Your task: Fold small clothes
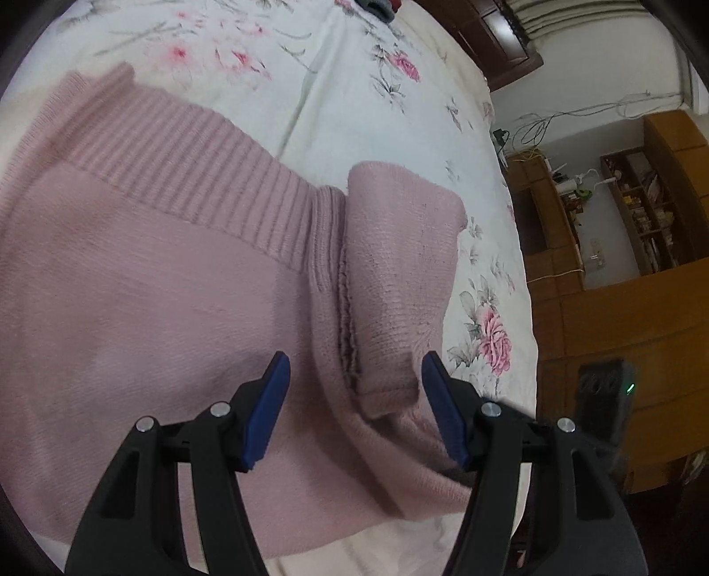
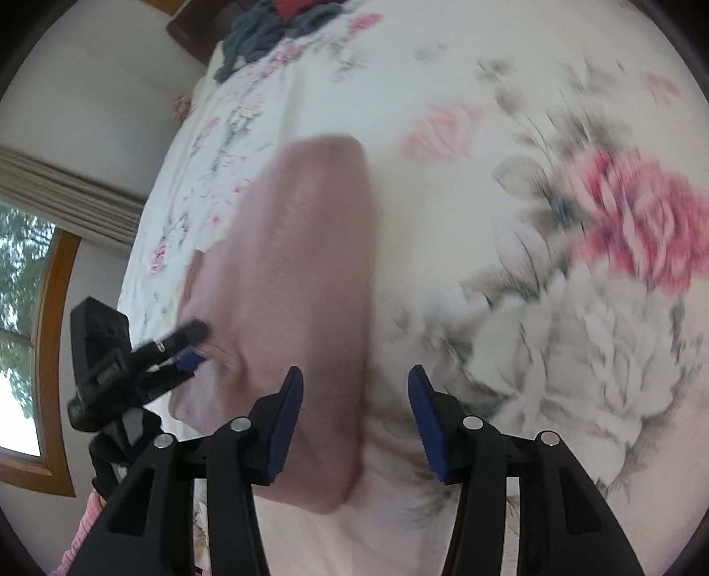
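A soft pink knitted sweater point(image 1: 155, 274) lies flat on the white bed sheet with pink flowers point(image 1: 354, 88). The left gripper point(image 1: 354, 398) is wide open over its folded sleeve, holding nothing. The right gripper point(image 2: 354, 412) is wide open too, empty, at the sweater's right edge.

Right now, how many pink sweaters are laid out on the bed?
1. The pink sweater lies flat on the floral bedspread, with its sleeve folded over beside the ribbed band. More clothes sit piled at the far end; others may be hidden there.
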Action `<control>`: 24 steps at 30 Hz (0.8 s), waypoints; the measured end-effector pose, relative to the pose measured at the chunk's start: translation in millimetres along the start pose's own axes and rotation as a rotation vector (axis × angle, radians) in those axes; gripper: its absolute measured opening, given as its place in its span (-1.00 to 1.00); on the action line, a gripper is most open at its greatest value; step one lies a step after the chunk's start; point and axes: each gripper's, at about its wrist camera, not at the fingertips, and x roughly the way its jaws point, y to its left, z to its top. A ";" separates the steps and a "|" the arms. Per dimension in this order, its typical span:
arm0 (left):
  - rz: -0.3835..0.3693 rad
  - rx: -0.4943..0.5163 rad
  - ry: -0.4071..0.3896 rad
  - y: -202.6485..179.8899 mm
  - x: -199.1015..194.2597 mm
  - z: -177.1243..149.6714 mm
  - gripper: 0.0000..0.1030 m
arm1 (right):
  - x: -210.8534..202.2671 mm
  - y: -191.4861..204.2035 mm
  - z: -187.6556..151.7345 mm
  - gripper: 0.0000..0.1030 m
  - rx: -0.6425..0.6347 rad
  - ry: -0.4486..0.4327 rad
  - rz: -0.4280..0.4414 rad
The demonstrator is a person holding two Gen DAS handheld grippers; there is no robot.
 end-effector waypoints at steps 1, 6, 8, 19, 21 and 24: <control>0.001 -0.003 0.001 -1.3 4.6 0.9 0.19 | 3.4 -5.6 -3.4 -0.02 0.014 0.006 0.007; 0.008 0.008 0.009 -11.5 23.3 5.2 0.15 | 15.3 -21.9 -15.4 -0.02 0.045 0.019 0.023; 0.021 0.017 0.010 -13.9 27.2 5.9 0.04 | 16.4 -24.0 -17.3 -0.02 0.043 0.022 0.020; 0.083 0.105 -0.089 -29.1 13.6 -2.0 -0.56 | 25.0 -25.8 -25.2 -0.02 0.046 0.027 0.021; 0.053 0.121 -0.110 -33.5 4.6 -2.8 -0.58 | 25.0 -24.2 -26.0 -0.02 0.045 0.026 0.025; 0.005 0.125 -0.140 -36.8 -15.0 -2.1 -0.59 | 21.6 -22.4 -26.6 -0.02 0.043 0.020 0.041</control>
